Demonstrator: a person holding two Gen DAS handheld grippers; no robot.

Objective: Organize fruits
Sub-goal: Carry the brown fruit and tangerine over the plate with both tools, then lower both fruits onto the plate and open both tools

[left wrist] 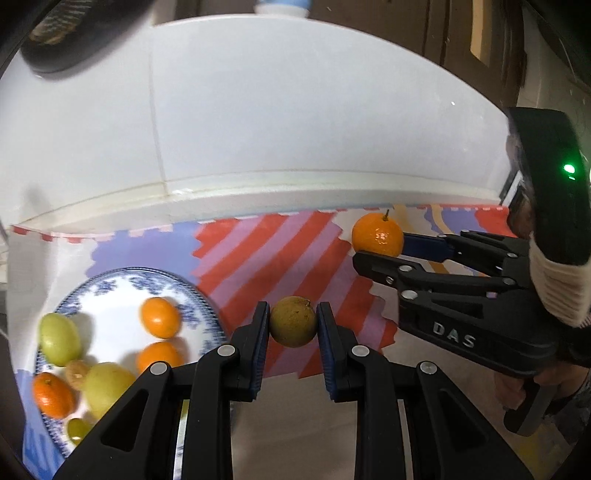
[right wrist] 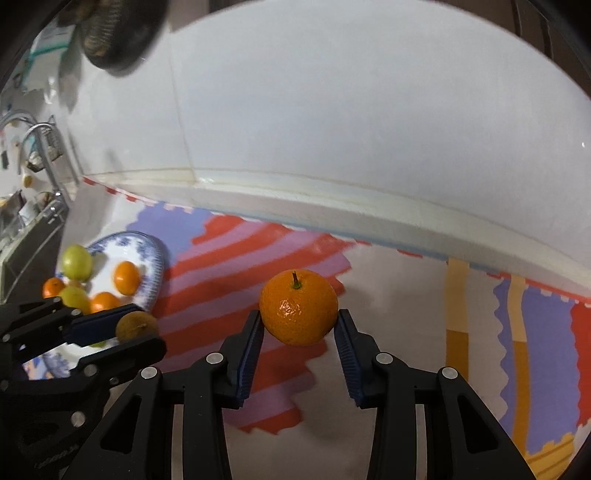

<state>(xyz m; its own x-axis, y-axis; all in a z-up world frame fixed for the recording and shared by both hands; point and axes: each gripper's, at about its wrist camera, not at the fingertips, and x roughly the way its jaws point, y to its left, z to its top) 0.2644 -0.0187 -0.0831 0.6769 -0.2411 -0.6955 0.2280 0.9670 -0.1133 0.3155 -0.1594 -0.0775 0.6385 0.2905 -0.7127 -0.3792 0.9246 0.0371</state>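
My left gripper [left wrist: 293, 321] is shut on a small brown-green round fruit [left wrist: 293, 321] and holds it above the striped mat; the same fruit shows in the right wrist view [right wrist: 136, 326]. My right gripper [right wrist: 299, 321] is shut on an orange mandarin [right wrist: 298, 306] with a short stem, held above the mat; it shows in the left wrist view [left wrist: 377, 234] too. A blue-and-white plate [left wrist: 122, 284] at the left holds several mandarins, green fruits and a small brown one; it also shows in the right wrist view [right wrist: 146, 245].
A colourful striped mat [left wrist: 280, 243] covers the counter. A white tiled wall [left wrist: 295, 110] stands behind it. A dark pan [right wrist: 118, 33] hangs at the upper left. A sink with a tap [right wrist: 40, 136] lies to the far left.
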